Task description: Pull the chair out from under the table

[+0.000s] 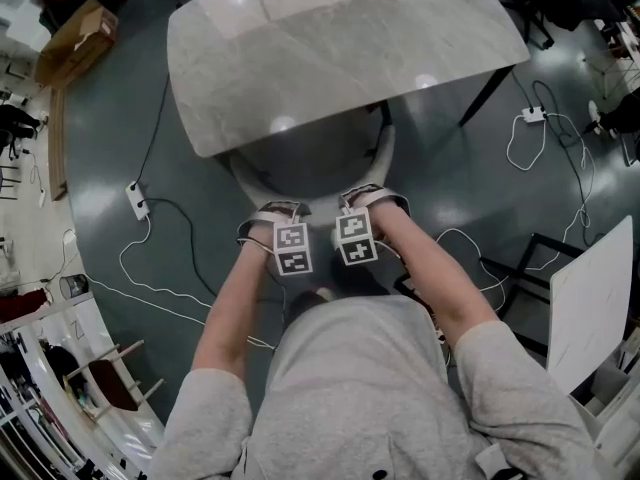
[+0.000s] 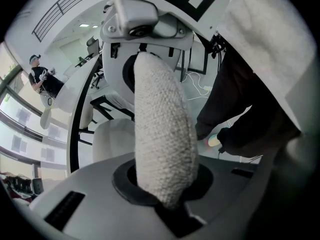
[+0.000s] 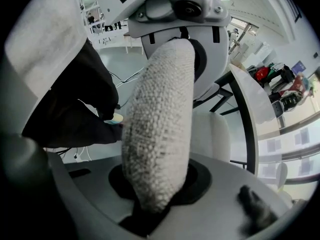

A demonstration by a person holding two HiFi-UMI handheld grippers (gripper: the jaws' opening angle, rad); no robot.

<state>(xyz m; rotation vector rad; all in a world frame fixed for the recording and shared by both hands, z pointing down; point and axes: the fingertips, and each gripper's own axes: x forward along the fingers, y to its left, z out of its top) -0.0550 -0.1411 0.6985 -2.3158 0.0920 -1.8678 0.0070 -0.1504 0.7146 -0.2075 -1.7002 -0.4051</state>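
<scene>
The chair (image 1: 318, 160) is tucked under the marble table (image 1: 340, 38); only its curved backrest and part of the seat show past the table's near edge. Both grippers point steeply down onto the top of the backrest, side by side. My left gripper (image 1: 272, 216) is shut on the white nubbly backrest rim (image 2: 160, 124), which fills the space between its jaws (image 2: 165, 184). My right gripper (image 1: 372, 200) is shut on the same rim (image 3: 160, 114), a little to the right (image 3: 155, 184). Each gripper view shows the other gripper (image 2: 145, 29) (image 3: 185, 14) clamped further along the rim.
White cables and a power strip (image 1: 137, 200) lie on the grey floor at left, another plug block (image 1: 533, 115) at right. A black frame (image 1: 520, 268) and a white board (image 1: 590, 298) stand close at my right. A cardboard box (image 1: 75, 40) sits far left.
</scene>
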